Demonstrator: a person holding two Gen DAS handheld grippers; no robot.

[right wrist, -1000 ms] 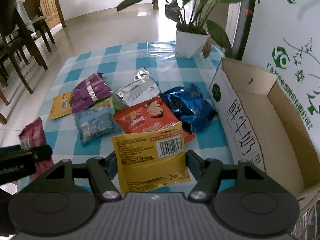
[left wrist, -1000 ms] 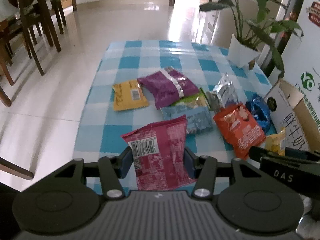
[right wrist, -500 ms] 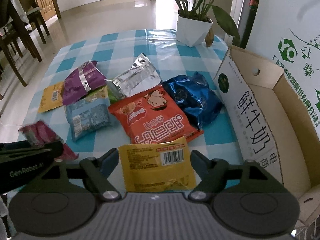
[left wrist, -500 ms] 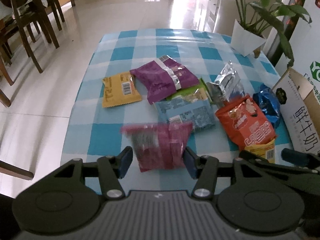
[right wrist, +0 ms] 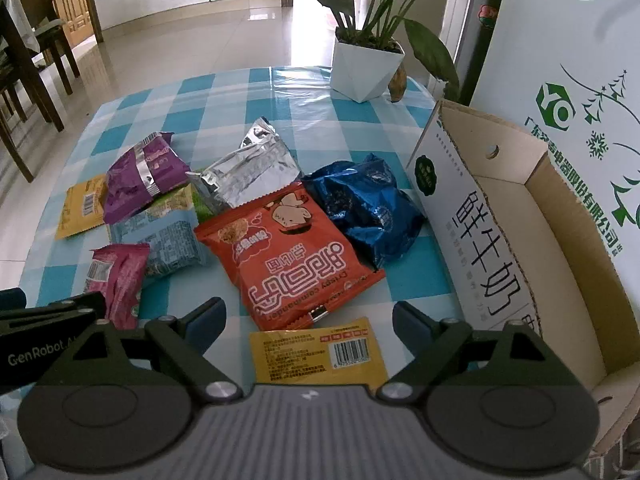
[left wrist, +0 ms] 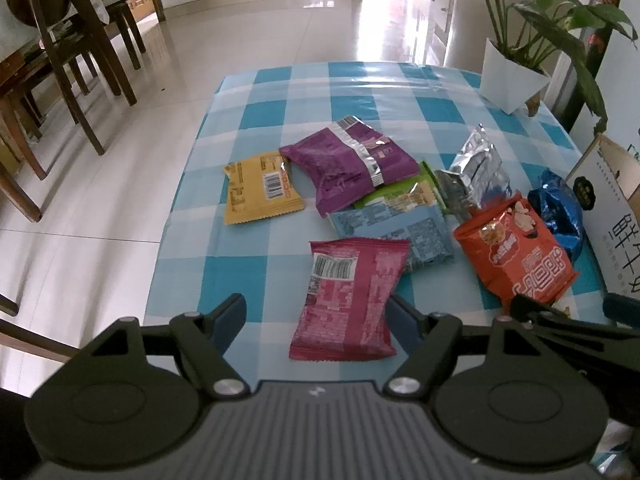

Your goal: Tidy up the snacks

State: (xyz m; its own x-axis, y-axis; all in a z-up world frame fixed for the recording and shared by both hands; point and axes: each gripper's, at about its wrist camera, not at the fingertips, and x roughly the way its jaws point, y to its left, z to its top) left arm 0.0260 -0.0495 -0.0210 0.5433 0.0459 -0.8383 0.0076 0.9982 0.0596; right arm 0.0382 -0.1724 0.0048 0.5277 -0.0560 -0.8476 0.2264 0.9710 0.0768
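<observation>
Several snack packets lie on the blue checked tablecloth (left wrist: 256, 272). My left gripper (left wrist: 316, 316) is open above a pink packet (left wrist: 352, 296) that lies flat between its fingers. My right gripper (right wrist: 308, 316) is open above a yellow packet (right wrist: 320, 352) lying at the table's near edge. Beyond lie an orange packet (right wrist: 288, 252), a blue foil packet (right wrist: 368, 208), a silver packet (right wrist: 248, 168), a purple packet (left wrist: 348, 164), a light-blue packet (left wrist: 396, 232) and another yellow packet (left wrist: 260, 192). An open cardboard box (right wrist: 560, 240) stands at the right.
A white pot with a green plant (right wrist: 364, 68) stands at the table's far right corner. A large white carton (right wrist: 568, 60) stands behind the open box. Wooden chairs (left wrist: 68, 60) stand on the tiled floor to the left.
Both grippers have opened. The pink packet dropped from the left gripper onto the table and the yellow packet dropped from the right gripper onto the table's near edge.
</observation>
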